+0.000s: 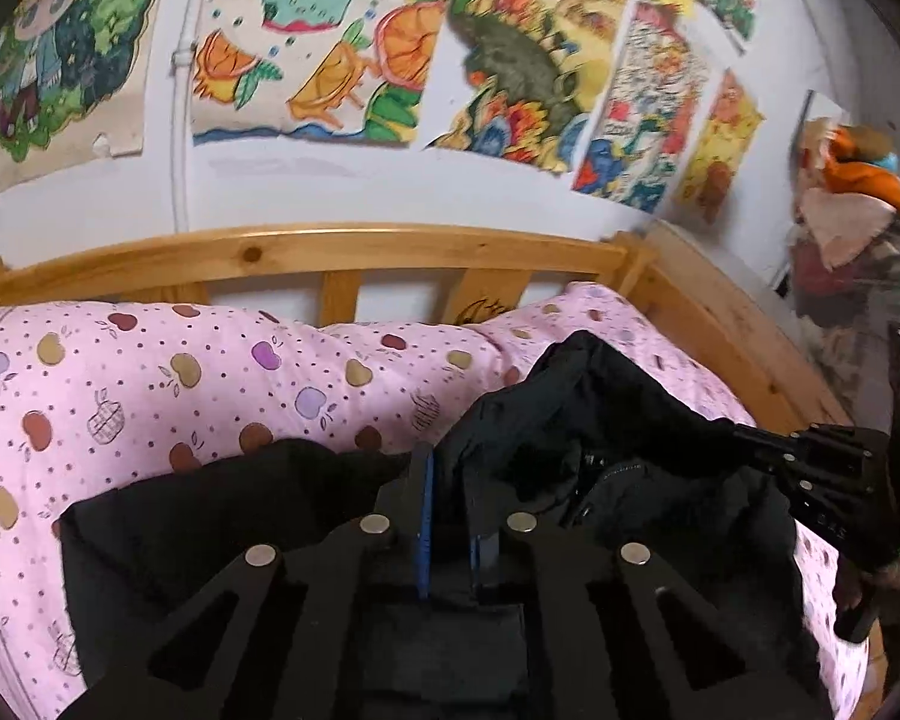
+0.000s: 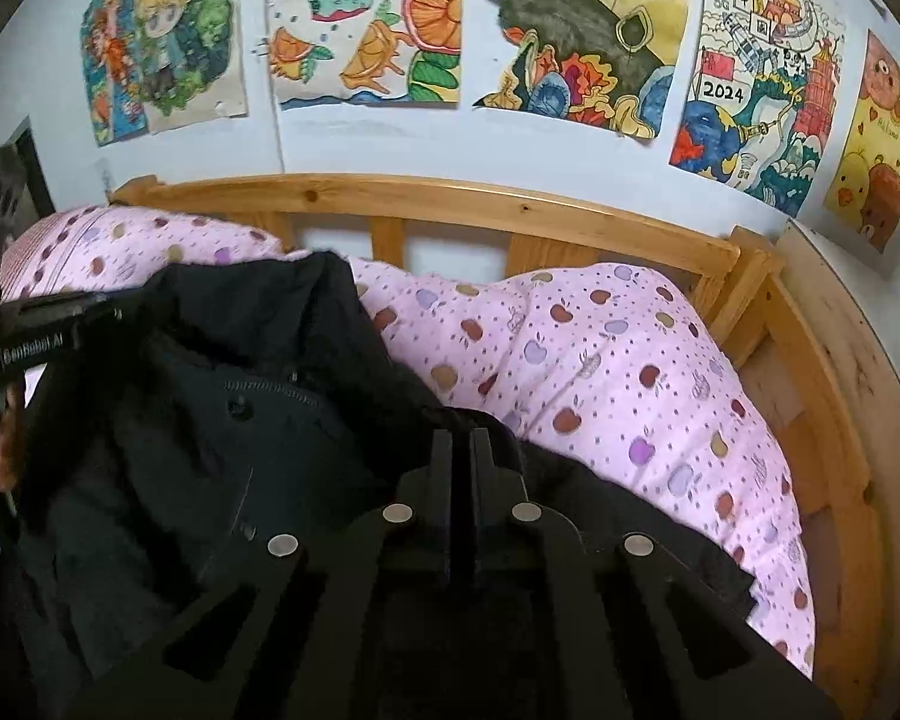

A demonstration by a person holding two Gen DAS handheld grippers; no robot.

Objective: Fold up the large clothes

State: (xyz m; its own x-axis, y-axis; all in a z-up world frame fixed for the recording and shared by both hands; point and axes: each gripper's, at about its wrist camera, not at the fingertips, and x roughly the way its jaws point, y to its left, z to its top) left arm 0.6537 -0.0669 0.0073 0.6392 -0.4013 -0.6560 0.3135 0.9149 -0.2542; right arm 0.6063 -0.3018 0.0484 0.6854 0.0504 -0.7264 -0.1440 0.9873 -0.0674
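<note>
Your left gripper (image 1: 447, 480) has its fingers drawn narrow, nearly together, and they pinch a fold of the black jacket (image 1: 630, 432) at its near edge. The jacket lies crumpled on the pink apple-print quilt (image 1: 150, 390), spreading from 6 o'clock toward 2 o'clock in the left wrist view. Your right gripper (image 2: 462, 450) has its fingers pressed narrow too, closed on the jacket's dark cloth at the 6 o'clock edge of its own view; there the garment fills the area from 6 to 10 o'clock, with a zipper and a snap showing. The wooden bed rail (image 2: 450, 198) runs across at 12 o'clock behind the quilt, and children's drawings (image 2: 576, 30) hang on the wall above. Each gripper shows at the other view's side edge.
</note>
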